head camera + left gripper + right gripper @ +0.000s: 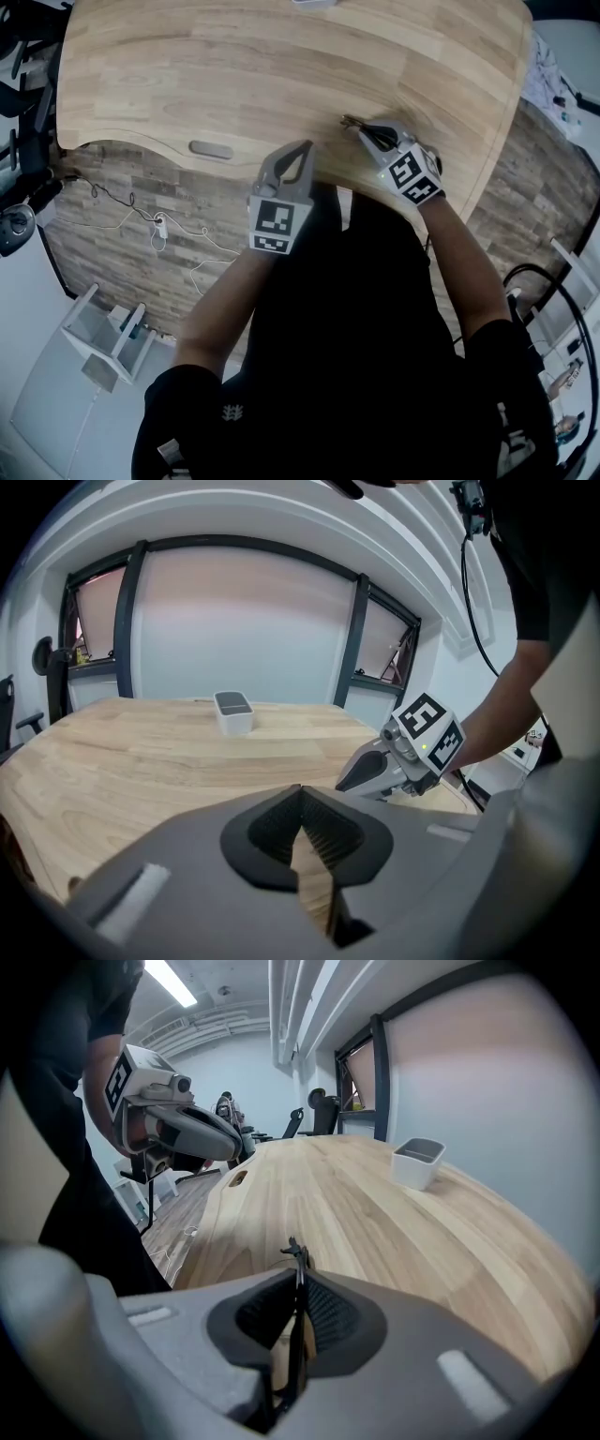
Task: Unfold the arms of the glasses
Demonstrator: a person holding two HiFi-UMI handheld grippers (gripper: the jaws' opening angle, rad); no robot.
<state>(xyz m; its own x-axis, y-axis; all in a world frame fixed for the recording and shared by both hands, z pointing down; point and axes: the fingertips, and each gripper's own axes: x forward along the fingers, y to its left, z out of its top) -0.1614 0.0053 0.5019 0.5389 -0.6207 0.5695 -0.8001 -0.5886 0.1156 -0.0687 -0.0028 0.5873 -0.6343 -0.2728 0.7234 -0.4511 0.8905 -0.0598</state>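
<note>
The glasses (297,1274) are thin and dark, seen edge-on with one end poking past the jaw tips. My right gripper (298,1283) is shut on them, just above the wooden table (234,75) near its front right edge. In the head view the glasses (353,122) stick out a little beyond the right gripper (366,133). Whether their arms are folded cannot be told. My left gripper (304,150) hovers over the table's near edge, a short way left of the right one. Its jaws (300,794) are shut with nothing between them.
A small white box (232,711) stands at the far side of the table, also visible as the box (417,1162) in the right gripper view. A grey handle slot (211,149) sits at the near edge. Cables (159,225) and a white rack (103,337) lie on the floor to the left.
</note>
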